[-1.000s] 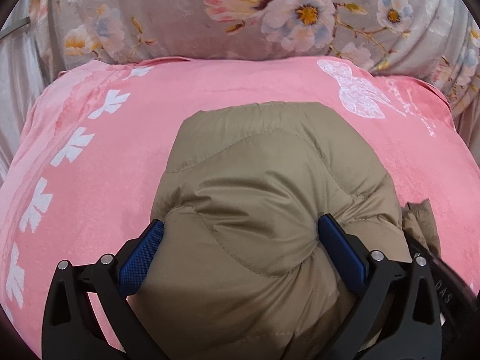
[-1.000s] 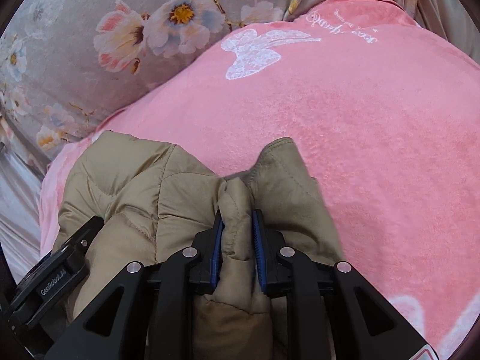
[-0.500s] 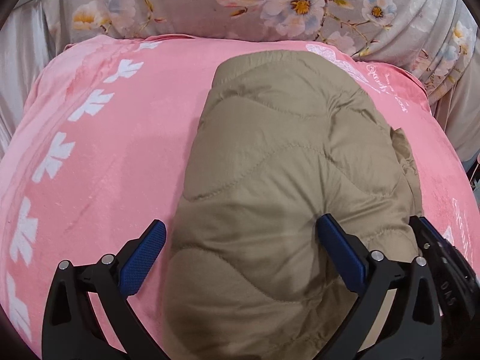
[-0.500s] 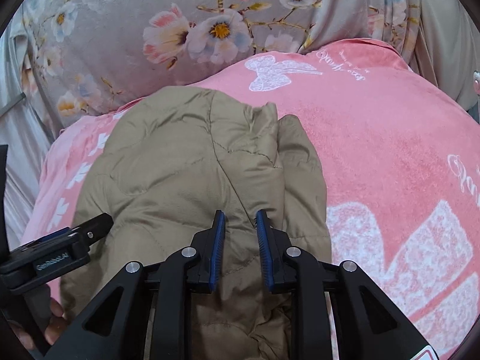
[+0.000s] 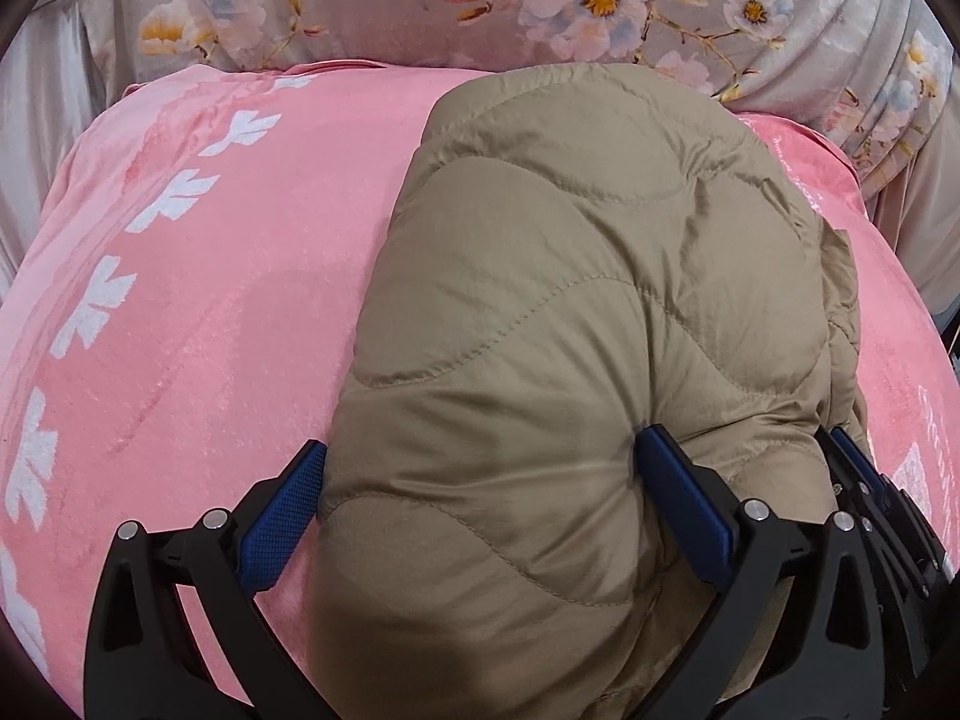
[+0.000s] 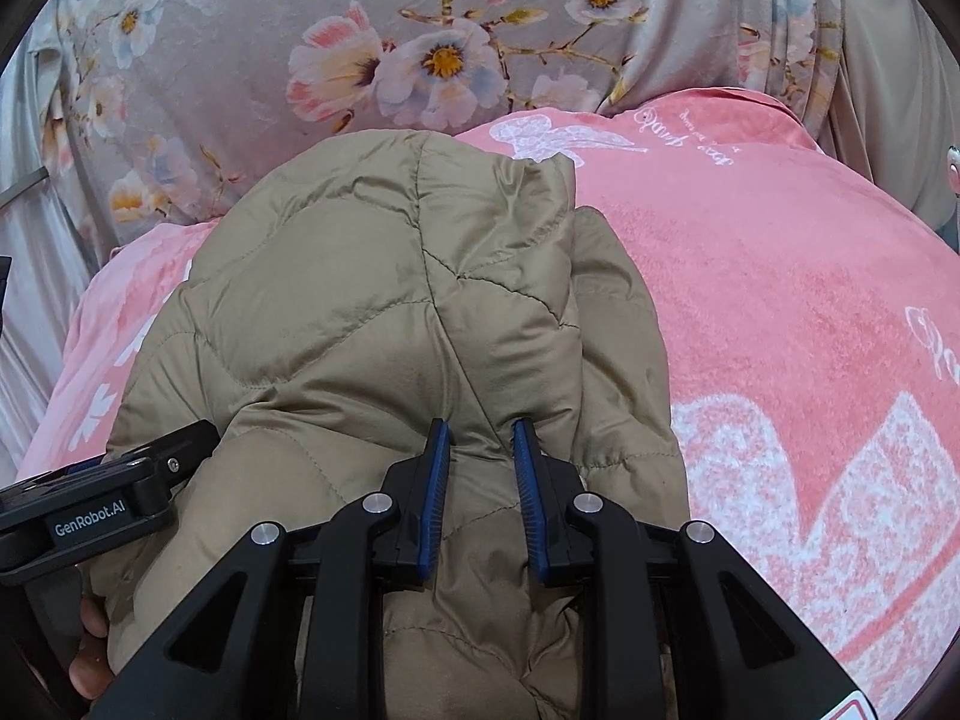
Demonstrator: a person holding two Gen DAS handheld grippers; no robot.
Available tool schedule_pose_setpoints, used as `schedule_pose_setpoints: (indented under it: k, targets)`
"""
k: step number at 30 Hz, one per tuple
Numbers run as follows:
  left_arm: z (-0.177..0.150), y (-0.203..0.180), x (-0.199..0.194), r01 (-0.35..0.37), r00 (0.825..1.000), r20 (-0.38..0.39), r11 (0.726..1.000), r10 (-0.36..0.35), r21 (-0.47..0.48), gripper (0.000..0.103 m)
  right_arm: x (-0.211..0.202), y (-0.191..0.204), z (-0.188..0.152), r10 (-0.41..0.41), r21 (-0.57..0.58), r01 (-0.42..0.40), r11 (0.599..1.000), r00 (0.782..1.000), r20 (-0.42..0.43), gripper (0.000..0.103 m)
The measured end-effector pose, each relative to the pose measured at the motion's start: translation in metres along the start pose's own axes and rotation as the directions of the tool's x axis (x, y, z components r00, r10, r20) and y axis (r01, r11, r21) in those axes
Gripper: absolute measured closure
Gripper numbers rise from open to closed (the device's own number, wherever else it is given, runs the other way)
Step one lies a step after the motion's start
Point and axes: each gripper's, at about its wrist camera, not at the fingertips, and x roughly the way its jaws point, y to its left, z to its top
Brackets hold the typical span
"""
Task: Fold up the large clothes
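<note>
A tan quilted puffer jacket (image 5: 588, 312) lies bunched in a folded heap on a pink blanket (image 5: 198, 312). My left gripper (image 5: 486, 480) is wide open, its blue pads either side of the jacket's near bulge, the right pad pressed into the fabric. In the right wrist view the jacket (image 6: 372, 312) fills the middle. My right gripper (image 6: 480, 456) has its jaws close together, pinching a ridge of jacket fabric between the blue pads. The left gripper's black body (image 6: 102, 510) shows at the lower left.
The pink blanket (image 6: 780, 312) with white butterfly and leaf prints covers the bed. A grey floral sheet (image 5: 540, 6) rises behind it, also seen in the right wrist view (image 6: 420, 54). A bare thumb (image 6: 90, 648) shows at the lower left.
Both grippers pulled back and rose, so the jacket now lies stretched out toward the floral sheet. The right gripper's jaws have parted slightly but still hold fabric.
</note>
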Motion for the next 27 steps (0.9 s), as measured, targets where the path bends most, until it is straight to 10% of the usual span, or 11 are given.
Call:
schedule_pose_setpoints:
  k: [7,11,15,19,22,27]
  targets:
    - [-0.002,0.003,-0.004,0.011,1.0,0.02,1.0,-0.011,-0.01,0.005,-0.008,-0.009,0.002,0.049,0.038,-0.049,0.998,0.999,0.011,0.079]
    - [0.005,0.03,-0.021,0.117,0.992,-0.045,0.99,-0.121,-0.076,0.005,-0.047,-0.028,0.013,0.059,0.071,-0.062,0.996,0.997,0.047,0.017]
    - [0.015,0.075,-0.037,0.204,0.977,-0.025,0.964,-0.212,-0.173,0.005,-0.067,-0.071,0.016,0.138,0.132,-0.14,0.981,0.99,0.025,0.013]
    - [0.016,0.1,-0.011,0.306,0.929,-0.115,0.905,-0.351,-0.296,0.005,-0.034,-0.105,-0.001,0.316,0.346,-0.26,0.901,0.942,-0.114,0.012]
    - [0.013,0.105,0.007,0.432,0.854,-0.119,0.819,-0.506,-0.378,0.005,-0.008,-0.105,-0.012,0.482,0.462,-0.369,0.807,0.863,-0.153,0.012]
    - [0.011,0.091,0.028,0.515,0.774,-0.146,0.748,-0.615,-0.419,0.005,0.013,-0.07,-0.009,0.541,0.403,-0.438,0.804,0.819,-0.191,0.012]
